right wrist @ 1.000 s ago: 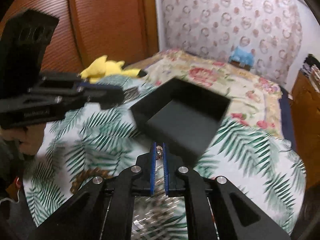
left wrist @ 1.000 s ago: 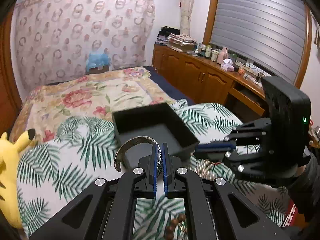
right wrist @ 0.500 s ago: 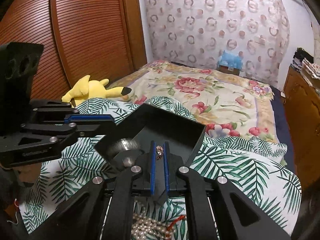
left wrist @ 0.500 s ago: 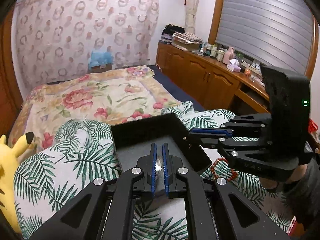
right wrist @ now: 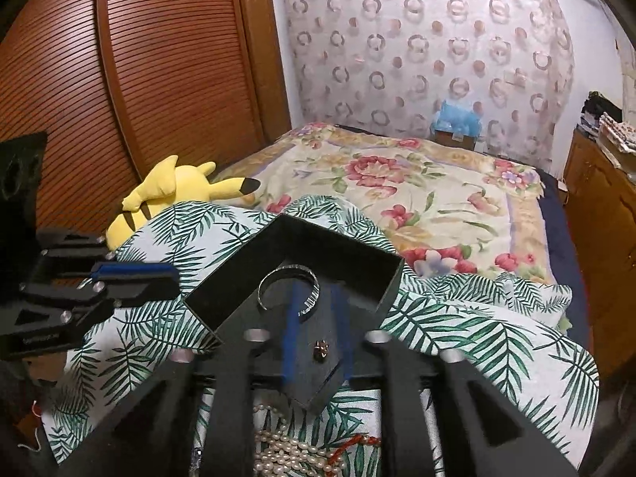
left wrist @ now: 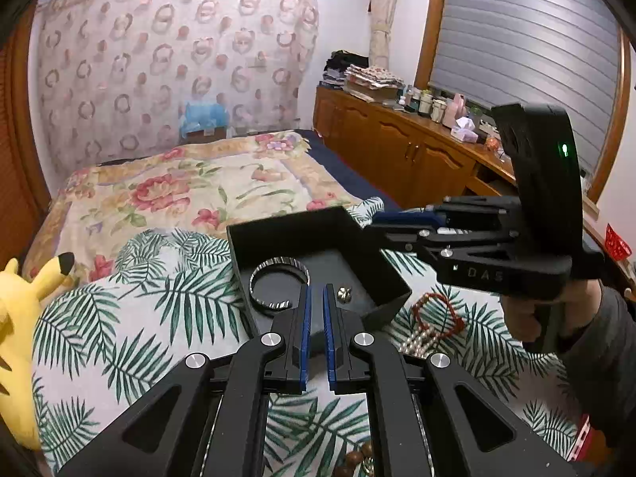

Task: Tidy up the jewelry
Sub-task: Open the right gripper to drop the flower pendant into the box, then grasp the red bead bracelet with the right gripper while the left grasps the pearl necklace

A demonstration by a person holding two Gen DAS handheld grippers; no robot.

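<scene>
An open black box sits on the palm-leaf cloth on the bed. A silver bangle lies flat on its floor, and a small ring lies beside it. My left gripper hovers over the near side of the box, shut with nothing between its blue pads. My right gripper reaches in over the right rim. In the right wrist view the right gripper is blurred and its jaws are opening. The ring lies loose on the box floor between them, near the bangle. The left gripper is at the left.
A pearl strand and a red bead bracelet lie on the cloth by the box's near corner. Brown beads lie under the left gripper. A yellow plush toy rests at the left, and a wooden dresser stands at the right.
The bangle that was in the left gripper now lies in the box. The right gripper's jaws have parted and the small ring has dropped onto the box floor.
</scene>
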